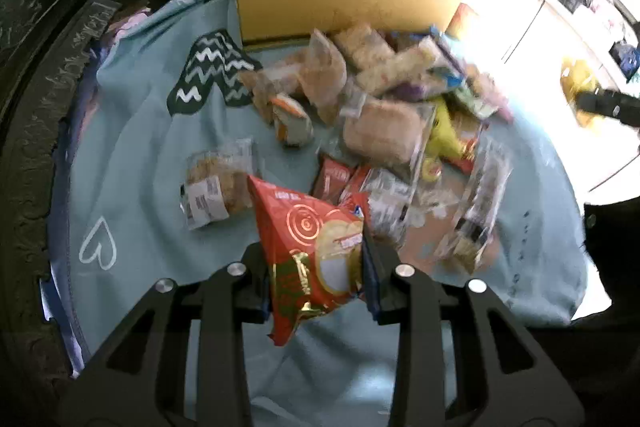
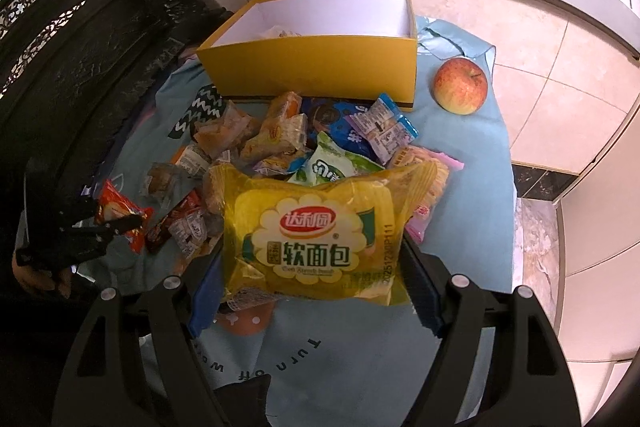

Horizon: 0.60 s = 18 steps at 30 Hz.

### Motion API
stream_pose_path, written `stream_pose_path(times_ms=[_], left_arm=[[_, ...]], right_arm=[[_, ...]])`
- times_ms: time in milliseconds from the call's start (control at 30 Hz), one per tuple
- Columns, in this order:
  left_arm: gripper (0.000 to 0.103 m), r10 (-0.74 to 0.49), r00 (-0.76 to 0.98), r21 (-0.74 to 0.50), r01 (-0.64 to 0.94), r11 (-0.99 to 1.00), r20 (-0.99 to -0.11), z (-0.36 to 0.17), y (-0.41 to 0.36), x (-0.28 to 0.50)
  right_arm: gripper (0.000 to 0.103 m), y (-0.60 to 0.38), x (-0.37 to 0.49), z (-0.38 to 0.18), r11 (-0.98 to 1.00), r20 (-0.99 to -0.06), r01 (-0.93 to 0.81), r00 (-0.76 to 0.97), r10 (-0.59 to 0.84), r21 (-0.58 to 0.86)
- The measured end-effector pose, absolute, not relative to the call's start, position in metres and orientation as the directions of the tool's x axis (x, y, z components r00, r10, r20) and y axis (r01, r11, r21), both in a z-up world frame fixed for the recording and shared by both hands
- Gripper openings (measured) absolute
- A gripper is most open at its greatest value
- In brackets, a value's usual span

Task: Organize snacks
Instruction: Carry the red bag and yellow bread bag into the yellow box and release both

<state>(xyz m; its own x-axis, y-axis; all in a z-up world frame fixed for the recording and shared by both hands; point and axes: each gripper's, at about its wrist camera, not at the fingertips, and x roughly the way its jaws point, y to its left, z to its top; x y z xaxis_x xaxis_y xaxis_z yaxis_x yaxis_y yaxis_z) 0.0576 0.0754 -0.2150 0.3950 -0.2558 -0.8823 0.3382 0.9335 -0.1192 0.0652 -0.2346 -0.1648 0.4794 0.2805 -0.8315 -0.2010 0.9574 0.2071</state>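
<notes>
**Inspector A:** We log the surroundings first. A yellow box (image 2: 320,67) stands open at the far side of the table, on a pale blue cloth (image 2: 460,187). An apple (image 2: 461,85) sits on the cloth just beside the box's right end. Between the box and both grippers lies a pile of snack packets (image 2: 304,139), so it stands in the way of the box. Dark carved furniture (image 2: 80,39) borders the table on the left.

**Inspector B:** Agreed. What can we not read?

**Inspector A:** The left wrist view is blurred across the pile, so most packets there cannot be identified, and its right side is washed out by glare. In the right wrist view the box interior is mostly hidden by its near wall; something pale lies inside, which we cannot name. The yellow bread bag (image 2: 316,231) covers the packets behind it.

**Inspector B:** And the fingers?

**Inspector A:** The right gripper (image 2: 316,267) has its fingers set fairly wide, clamped on either side of the yellow bread bag, which is held above the cloth's near edge. The left gripper (image 1: 316,267) has its fingers closer together, pinching a red snack bag (image 1: 310,251) by its lower half, the bag tilted above the cloth, short of the pile.
</notes>
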Motion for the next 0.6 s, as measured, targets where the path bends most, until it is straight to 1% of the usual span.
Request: stream_pose_path(times_ms=[67, 267, 600], left_arm=[[0.034, -0.285, 0.414, -0.150, 0.329, 0.932, -0.864, -0.204, 0.077, 0.060], [0.034, -0.332, 0.486, -0.169, 0.350, 0.922, -0.808, -0.165, 0.071, 0.064], [0.034, -0.389, 0.588, -0.177, 0.386, 0.905, -0.709, -0.096, 0.053, 0.090]], right_arm=[[0.079, -0.234, 0.065, -0.163, 0.957, -0.830, -0.203, 0.482, 0.281, 0.206], [0.079, -0.233, 0.066, -0.152, 0.955, -0.812, -0.214, 0.508, 0.288, 0.205], [0.079, -0.235, 0.084, -0.105, 0.953, -0.750, -0.245, 0.593, 0.295, 0.181]])
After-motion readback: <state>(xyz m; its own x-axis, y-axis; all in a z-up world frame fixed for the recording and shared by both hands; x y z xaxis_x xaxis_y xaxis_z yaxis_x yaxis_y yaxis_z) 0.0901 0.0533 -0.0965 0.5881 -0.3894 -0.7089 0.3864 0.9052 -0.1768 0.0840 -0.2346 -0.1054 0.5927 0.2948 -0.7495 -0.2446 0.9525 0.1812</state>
